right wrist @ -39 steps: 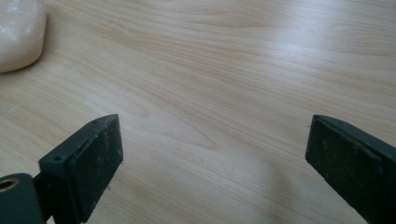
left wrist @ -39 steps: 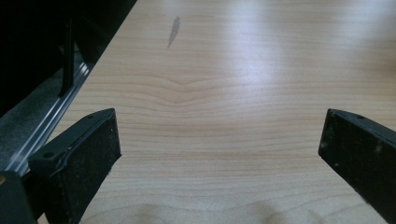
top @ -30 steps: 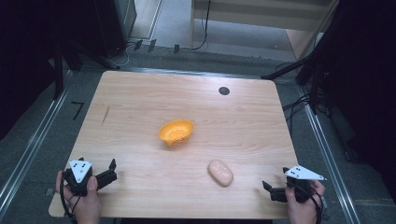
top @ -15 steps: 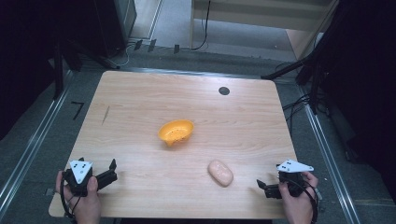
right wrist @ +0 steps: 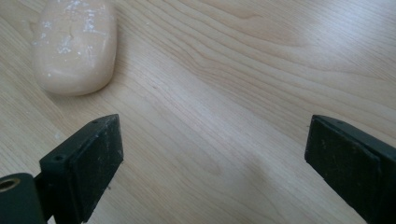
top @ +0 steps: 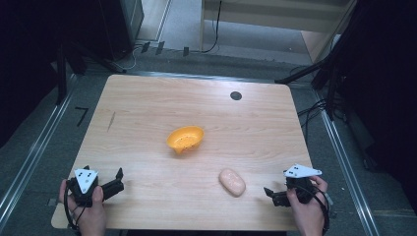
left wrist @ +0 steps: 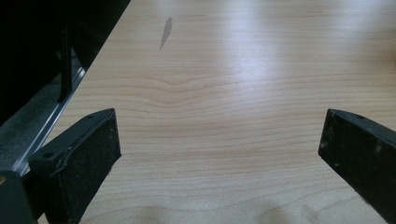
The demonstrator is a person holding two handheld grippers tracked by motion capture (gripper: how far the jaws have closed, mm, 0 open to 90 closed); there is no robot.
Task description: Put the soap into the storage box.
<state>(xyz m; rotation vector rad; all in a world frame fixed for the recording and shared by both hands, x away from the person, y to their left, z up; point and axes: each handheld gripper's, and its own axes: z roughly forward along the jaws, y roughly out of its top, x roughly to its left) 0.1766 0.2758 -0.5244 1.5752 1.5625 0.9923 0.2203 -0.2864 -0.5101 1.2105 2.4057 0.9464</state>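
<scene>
An orange bowl (top: 185,138) sits near the middle of the wooden table (top: 147,108). A pale, oval bread-like lump (top: 232,181) lies closer to the front, right of centre; in the right gripper view the lump (right wrist: 74,44) is at the upper left, dusted white. My right gripper (top: 271,195) is at the front right edge, open, a short way right of the lump; its jaws (right wrist: 212,158) stand wide apart over bare wood. My left gripper (top: 117,179) rests at the front left corner, open, with nothing between its jaws (left wrist: 219,149).
A small black round disc (top: 236,96) is set in the table near the far edge. A dark streak (top: 111,121) marks the wood at the left. Metal rails (top: 29,157) run along both sides of the table, with cables on the floor behind.
My right gripper has shifted left along the front edge and turned toward the lump. The left gripper, the bowl and the lump have not moved.
</scene>
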